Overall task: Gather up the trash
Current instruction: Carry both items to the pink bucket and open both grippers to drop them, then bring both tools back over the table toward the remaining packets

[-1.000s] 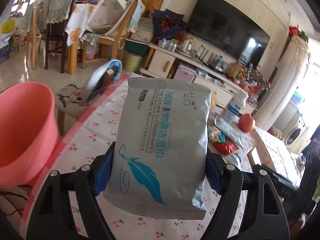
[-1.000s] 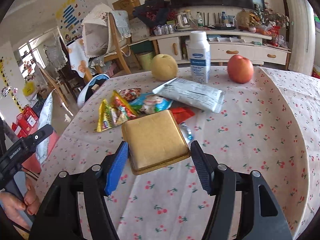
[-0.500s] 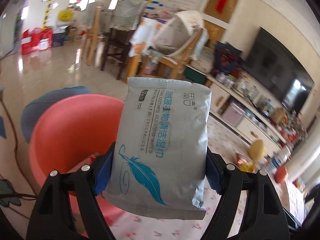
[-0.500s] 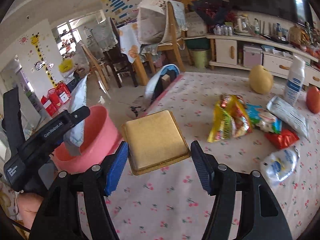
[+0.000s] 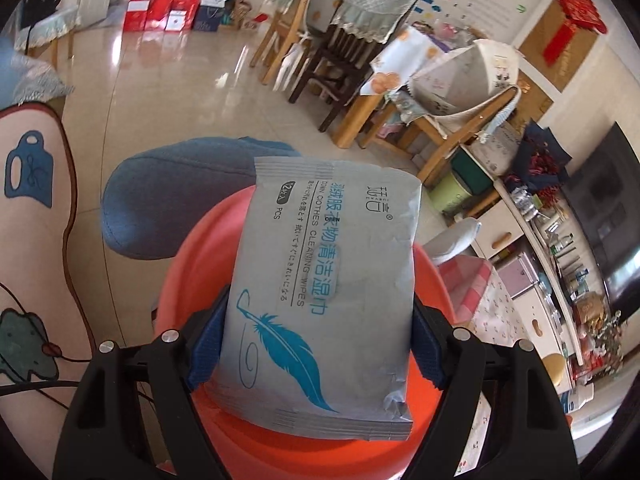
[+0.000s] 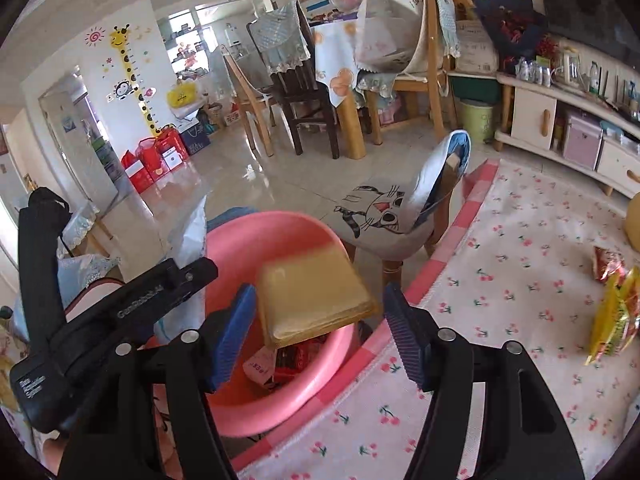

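Pink basin (image 6: 256, 240) sat below both tongs: left tongs (image 5: 320, 344) pinched the wipes pack (image 5: 328, 280) above it, while right tongs (image 6: 320, 328) were opening, freeing the yellow pad (image 6: 312, 292) to drop in.

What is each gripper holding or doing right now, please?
Left gripper: closed on the grey wet-wipes packet with a blue feather print.
Right gripper: jaws opening; the flat tan square sponge sits loose between them.

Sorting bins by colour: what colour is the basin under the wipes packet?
Pink basin, clearest in the right wrist view.
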`<action>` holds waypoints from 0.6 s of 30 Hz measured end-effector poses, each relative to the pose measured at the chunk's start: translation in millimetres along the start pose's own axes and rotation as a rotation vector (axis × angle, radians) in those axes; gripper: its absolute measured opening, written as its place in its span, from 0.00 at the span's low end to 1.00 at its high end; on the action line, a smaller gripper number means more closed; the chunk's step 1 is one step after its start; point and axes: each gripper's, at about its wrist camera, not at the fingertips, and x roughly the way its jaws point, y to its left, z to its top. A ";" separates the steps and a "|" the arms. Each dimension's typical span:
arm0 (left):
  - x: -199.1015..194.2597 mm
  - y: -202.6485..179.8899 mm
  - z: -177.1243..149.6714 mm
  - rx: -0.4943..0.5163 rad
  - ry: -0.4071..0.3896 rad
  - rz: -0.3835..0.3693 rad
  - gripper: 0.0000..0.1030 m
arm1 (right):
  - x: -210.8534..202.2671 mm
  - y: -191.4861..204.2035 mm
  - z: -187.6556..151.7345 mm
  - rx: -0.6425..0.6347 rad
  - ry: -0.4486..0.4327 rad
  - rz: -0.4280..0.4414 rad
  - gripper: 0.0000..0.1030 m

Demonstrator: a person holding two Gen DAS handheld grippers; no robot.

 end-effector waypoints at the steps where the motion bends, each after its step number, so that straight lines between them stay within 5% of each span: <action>1: 1.1 0.8 1.7 0.003 0.000 0.001 0.77 | 3.2 -1.8 -0.4 0.021 0.001 0.013 0.76; 13: -1.0 -9.8 -4.9 0.058 -0.053 0.029 0.88 | -24.6 -33.3 -23.9 0.110 -0.050 -0.090 0.88; 18: -5.0 -20.7 -9.6 0.090 -0.084 -0.019 0.88 | -47.2 -44.3 -38.6 0.094 -0.062 -0.160 0.90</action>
